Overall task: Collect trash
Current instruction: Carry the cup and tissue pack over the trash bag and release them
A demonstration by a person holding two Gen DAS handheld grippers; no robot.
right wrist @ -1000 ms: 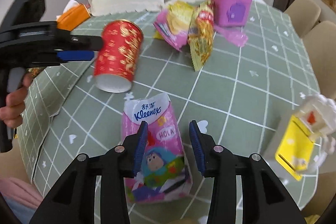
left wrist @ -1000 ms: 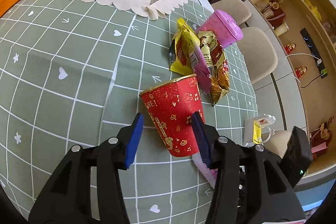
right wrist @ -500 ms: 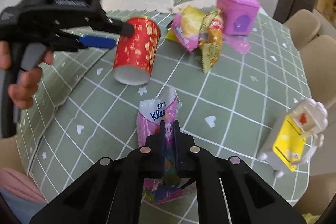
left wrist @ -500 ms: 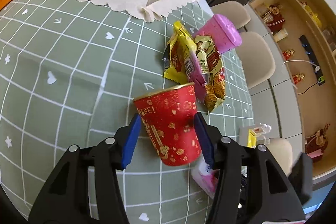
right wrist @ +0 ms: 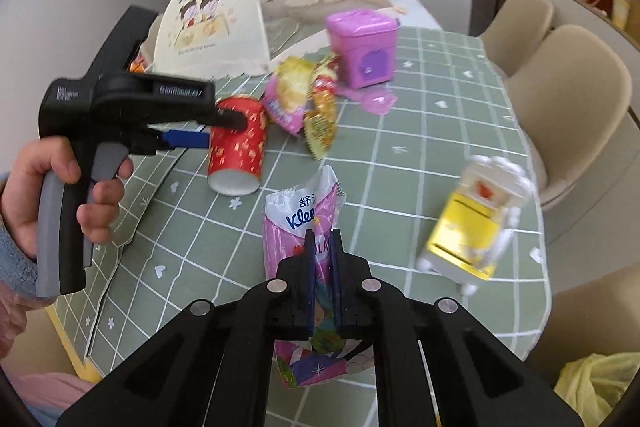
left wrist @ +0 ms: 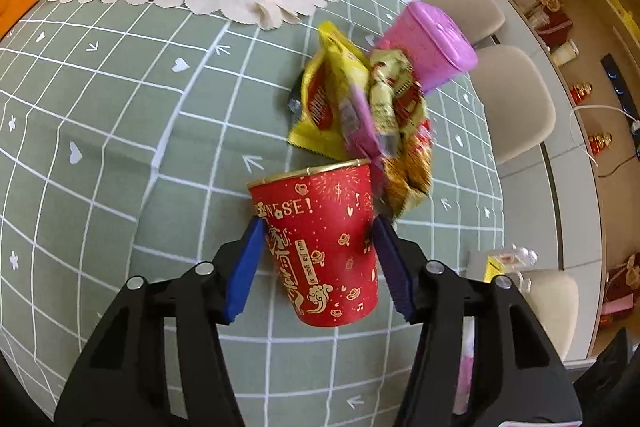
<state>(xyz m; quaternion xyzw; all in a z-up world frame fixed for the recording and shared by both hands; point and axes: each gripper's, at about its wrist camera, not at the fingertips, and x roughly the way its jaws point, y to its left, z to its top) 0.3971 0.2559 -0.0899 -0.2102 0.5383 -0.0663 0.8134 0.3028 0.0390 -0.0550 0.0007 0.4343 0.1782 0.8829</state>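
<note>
A red paper cup [left wrist: 320, 247] with gold print lies on its side on the green checked tablecloth [left wrist: 120, 147]. My left gripper [left wrist: 317, 223] straddles it, its blue pads close beside both walls, and the cup shows no squeeze. From the right wrist view the cup [right wrist: 236, 147] lies mouth toward me, with the left gripper [right wrist: 222, 129] around it and a hand on the handle. My right gripper [right wrist: 322, 235] is shut on a pink Kleenex tissue pack [right wrist: 296, 211], crumpled at the grip and raised off the cloth. A pile of snack wrappers [left wrist: 360, 107] lies beyond the cup.
A purple toy bin [right wrist: 364, 47] stands behind the wrappers [right wrist: 304, 103], with a pink film scrap [right wrist: 372, 101] beside it. A yellow and white toy [right wrist: 468, 227] stands at the right. A cream food cover [right wrist: 216, 23] fills the back. Beige chairs [right wrist: 568, 99] ring the table.
The right gripper closed on the tissue pack and raised it off the cloth. The left gripper slid forward until its pads flank the red cup.
</note>
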